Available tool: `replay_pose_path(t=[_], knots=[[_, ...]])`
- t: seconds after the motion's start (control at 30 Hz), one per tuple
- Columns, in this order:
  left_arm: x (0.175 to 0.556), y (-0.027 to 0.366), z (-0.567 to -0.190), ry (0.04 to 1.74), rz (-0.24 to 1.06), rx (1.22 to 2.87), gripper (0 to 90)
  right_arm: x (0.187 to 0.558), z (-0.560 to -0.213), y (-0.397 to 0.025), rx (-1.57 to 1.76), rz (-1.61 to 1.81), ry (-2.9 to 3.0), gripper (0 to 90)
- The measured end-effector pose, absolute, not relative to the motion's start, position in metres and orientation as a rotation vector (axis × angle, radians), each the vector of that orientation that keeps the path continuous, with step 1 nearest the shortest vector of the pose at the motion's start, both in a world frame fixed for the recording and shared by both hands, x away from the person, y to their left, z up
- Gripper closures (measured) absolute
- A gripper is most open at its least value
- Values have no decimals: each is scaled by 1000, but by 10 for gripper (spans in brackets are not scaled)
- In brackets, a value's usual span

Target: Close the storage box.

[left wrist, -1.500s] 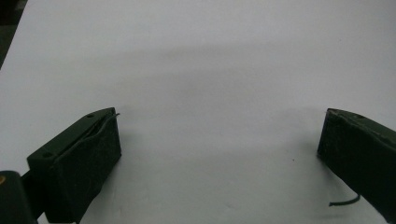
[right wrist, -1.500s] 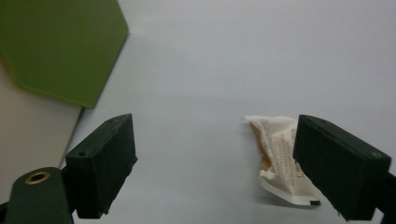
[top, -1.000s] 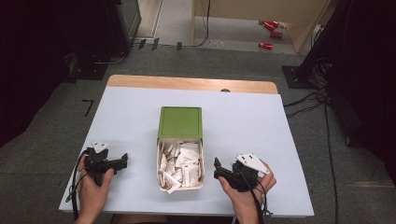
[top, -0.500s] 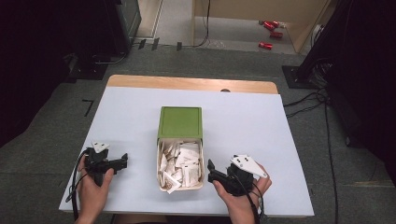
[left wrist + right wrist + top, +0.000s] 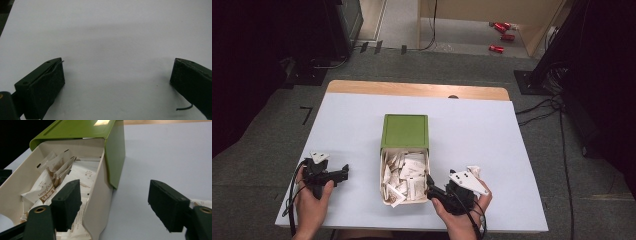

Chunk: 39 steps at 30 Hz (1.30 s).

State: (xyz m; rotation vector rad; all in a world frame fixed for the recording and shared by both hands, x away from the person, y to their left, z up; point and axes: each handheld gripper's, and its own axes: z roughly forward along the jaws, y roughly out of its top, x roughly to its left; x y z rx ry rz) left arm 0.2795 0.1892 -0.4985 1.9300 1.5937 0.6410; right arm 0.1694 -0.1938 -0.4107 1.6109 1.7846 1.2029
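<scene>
At the centre of the high view, a green box (image 5: 405,131) stands on a white table (image 5: 492,150), its cream drawer (image 5: 383,180) pulled out toward the bottom of the frame and full of paper sachets (image 5: 408,172). The right gripper (image 5: 435,191), jaws wide open, sits at the drawer's lower right corner, one jaw over the drawer, the other outside its wall. The left gripper (image 5: 343,172), also open, rests at lower left, holding nothing. The sachets look light, thin and crinkly, likely slippery; pinching one by a raised edge seems best.

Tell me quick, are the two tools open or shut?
Left tool: open, holding nothing.
Right tool: open, astride the drawer wall.
</scene>
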Motion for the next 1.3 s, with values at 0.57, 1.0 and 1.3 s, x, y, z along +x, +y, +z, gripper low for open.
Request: replay_pose_path(t=[0.57, 1.0, 1.3], knots=[[279, 189, -499, 1593, 641, 1930, 0, 162, -431, -186, 1594, 1249, 1866, 533], [279, 189, -499, 1594, 641, 1930, 0, 155, -444, -178, 1598, 1281, 1852, 644], [279, 189, -499, 1593, 641, 1930, 0, 149, -452, -173, 1587, 1289, 1834, 741]])
